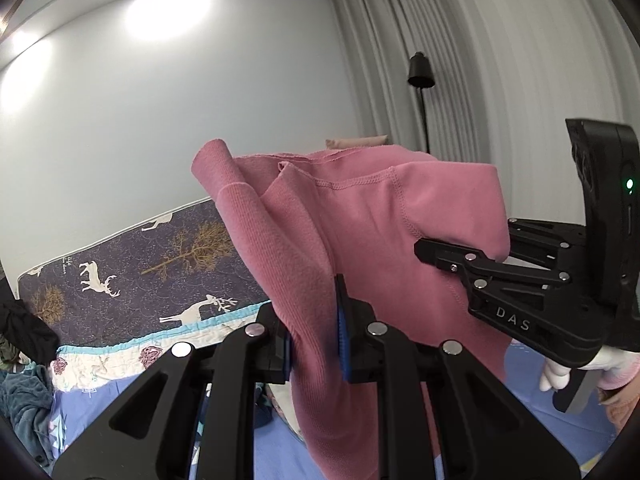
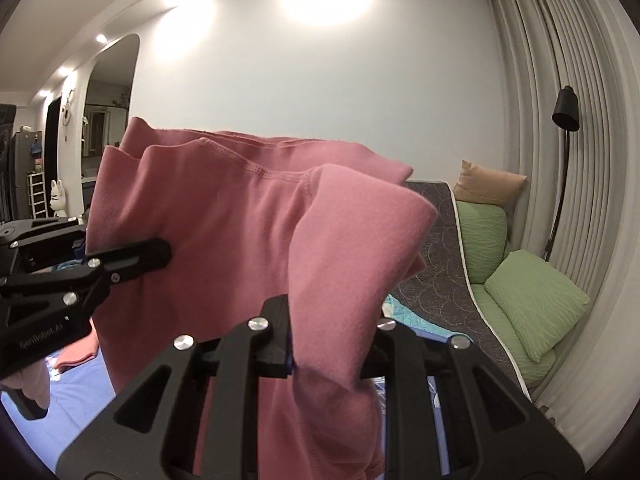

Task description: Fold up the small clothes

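A pink fleece garment (image 1: 360, 216) hangs in the air, stretched between both grippers, its stitched hem along the top. In the left wrist view my left gripper (image 1: 314, 332) is shut on a bunched fold of it, blue pads pressing the cloth. My right gripper (image 1: 460, 240) comes in from the right and is clamped on the garment's other side, held by a white-gloved hand (image 1: 556, 372). In the right wrist view the right gripper (image 2: 330, 344) is shut on a thick fold of the pink garment (image 2: 224, 216), and the left gripper (image 2: 120, 246) pinches its left edge.
Below lies a bed with a blue sheet (image 1: 532, 396). A deer-patterned mattress (image 1: 132, 264) leans on the wall. Dark clothes (image 1: 24, 360) are heaped at the left. A folded pink item (image 2: 76, 354) rests on the bed. Green pillows (image 2: 536, 304), a floor lamp (image 2: 564, 120) and curtains stand right.
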A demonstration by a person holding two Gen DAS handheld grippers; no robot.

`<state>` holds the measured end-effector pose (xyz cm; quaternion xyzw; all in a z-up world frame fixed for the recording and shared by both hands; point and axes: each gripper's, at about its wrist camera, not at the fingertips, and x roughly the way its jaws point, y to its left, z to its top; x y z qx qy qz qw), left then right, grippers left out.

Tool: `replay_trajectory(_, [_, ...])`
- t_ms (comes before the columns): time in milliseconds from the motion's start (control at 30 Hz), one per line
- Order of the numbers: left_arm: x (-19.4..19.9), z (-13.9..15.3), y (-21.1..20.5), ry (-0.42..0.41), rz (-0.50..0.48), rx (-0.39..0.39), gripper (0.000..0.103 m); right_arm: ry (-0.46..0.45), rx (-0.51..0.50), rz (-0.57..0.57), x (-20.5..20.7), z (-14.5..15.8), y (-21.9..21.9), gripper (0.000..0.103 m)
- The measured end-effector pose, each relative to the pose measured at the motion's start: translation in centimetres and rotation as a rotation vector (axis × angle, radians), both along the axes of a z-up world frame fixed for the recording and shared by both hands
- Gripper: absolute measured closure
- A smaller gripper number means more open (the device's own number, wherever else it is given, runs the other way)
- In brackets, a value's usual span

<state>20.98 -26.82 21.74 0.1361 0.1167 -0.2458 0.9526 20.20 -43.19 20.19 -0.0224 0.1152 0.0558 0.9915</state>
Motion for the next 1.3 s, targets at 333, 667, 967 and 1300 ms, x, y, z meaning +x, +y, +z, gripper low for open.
replay_trajectory(333, [10.1,-5.1,-0.9,0.093,0.064,0.039,0.086,0.095,0.009,-0.011,11.7,-5.4,-1.0,0.084])
replay_trajectory(667, [23.5,-17.4,-1.7,0.258,0.204,0.168,0.061,0.333,-0.033,-0.204,25.8,-17.6,-2.2,0.055])
replay_trajectory(967, [19.7,-27.7,1.0,0.405,0.126,0.27,0.06,0.498,0.051,-0.171,21.5,-26.4,-4.9,0.055])
replay_trajectory(1300, [10.4,-23.8,3.1,0.394,0.049,0.091,0.04,0.353,0.067,-0.136,8.3,-22.4,-2.2,0.023])
